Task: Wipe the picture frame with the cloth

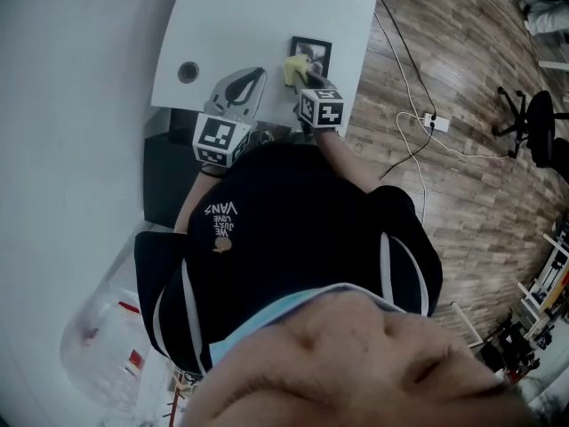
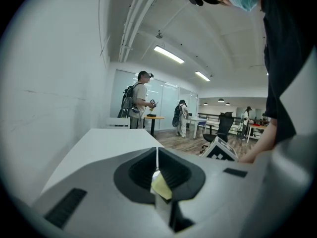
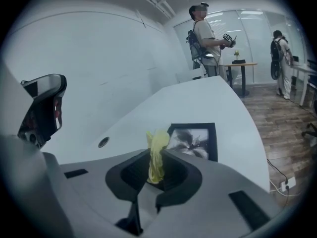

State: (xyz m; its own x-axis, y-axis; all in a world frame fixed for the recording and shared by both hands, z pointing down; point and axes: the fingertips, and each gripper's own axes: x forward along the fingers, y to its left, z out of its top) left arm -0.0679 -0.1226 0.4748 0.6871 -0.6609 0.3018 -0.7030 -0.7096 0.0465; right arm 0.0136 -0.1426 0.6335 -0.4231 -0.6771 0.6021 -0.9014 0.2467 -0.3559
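A black picture frame (image 1: 310, 54) (image 3: 194, 140) with a grey flower photo lies flat on the white table (image 1: 258, 16), near its right edge. My right gripper (image 1: 300, 76) (image 3: 157, 158) is shut on a yellow cloth (image 1: 294, 68) (image 3: 158, 144). The cloth sticks up between the jaws, just at the frame's near left corner. My left gripper (image 1: 256, 73) (image 2: 157, 151) hovers over the table left of the frame, jaws shut with only a thin slit between them. A small pale yellow bit shows at their base. The left gripper's body (image 3: 42, 108) appears at the left of the right gripper view.
A round cable hole (image 1: 188, 71) (image 3: 103, 142) sits in the table left of the grippers. A white wall (image 1: 71, 105) runs along the left. Right of the table, cables and a power strip (image 1: 435, 123) lie on wooden floor, with an office chair (image 1: 536, 124). Other people stand far off.
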